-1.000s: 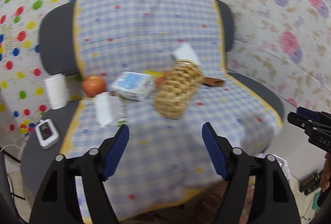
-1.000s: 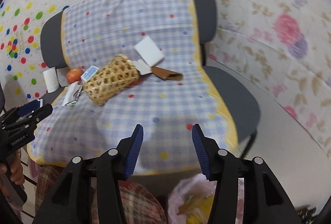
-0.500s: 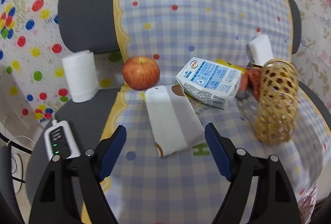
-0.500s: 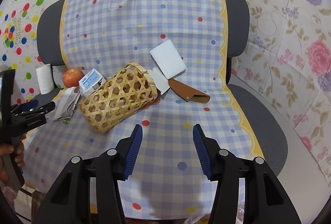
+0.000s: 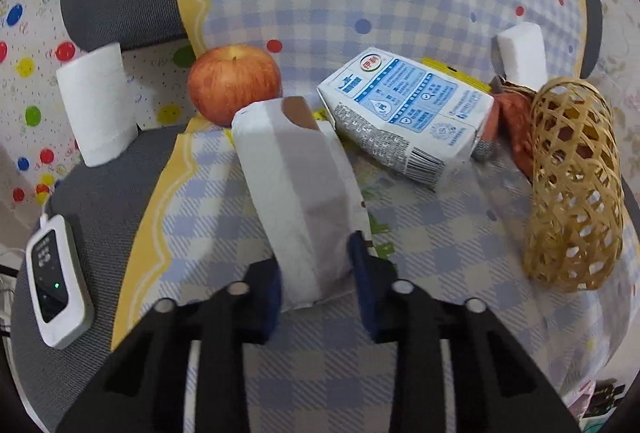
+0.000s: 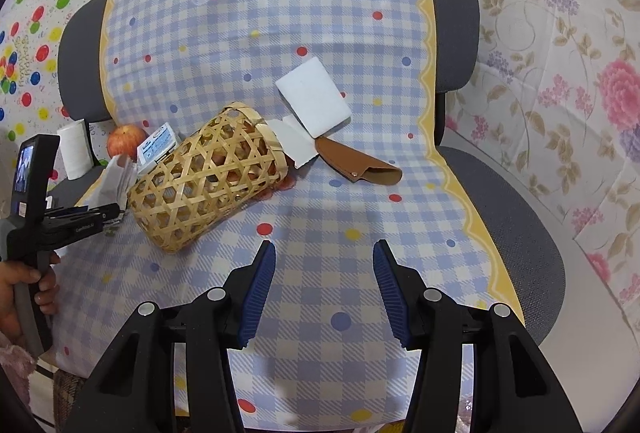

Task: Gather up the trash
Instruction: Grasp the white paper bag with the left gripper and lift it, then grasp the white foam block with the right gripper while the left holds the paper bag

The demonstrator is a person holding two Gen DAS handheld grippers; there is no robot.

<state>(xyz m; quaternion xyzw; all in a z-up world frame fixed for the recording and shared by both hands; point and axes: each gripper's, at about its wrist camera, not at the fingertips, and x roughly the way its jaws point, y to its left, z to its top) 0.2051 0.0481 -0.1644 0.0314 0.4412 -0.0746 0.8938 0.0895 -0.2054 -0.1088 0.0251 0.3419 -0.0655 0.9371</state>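
A white and brown paper wrapper lies on the checked cloth over the chair seat. My left gripper has its blue fingers closed against the wrapper's near end, one on each side. A blue and white milk carton lies on its side just right of the wrapper. In the right wrist view the wrapper and the left gripper show at the left. My right gripper is open and empty above the cloth at the seat's front.
A woven basket lies on its side at the right, also in the right wrist view. An apple, a paper roll and a white device sit at the left. A white pad and brown case lie behind.
My left gripper has moved forward to the wrapper and its fingers have closed in on the near end. My right gripper has edged closer over the seat and stayed open.
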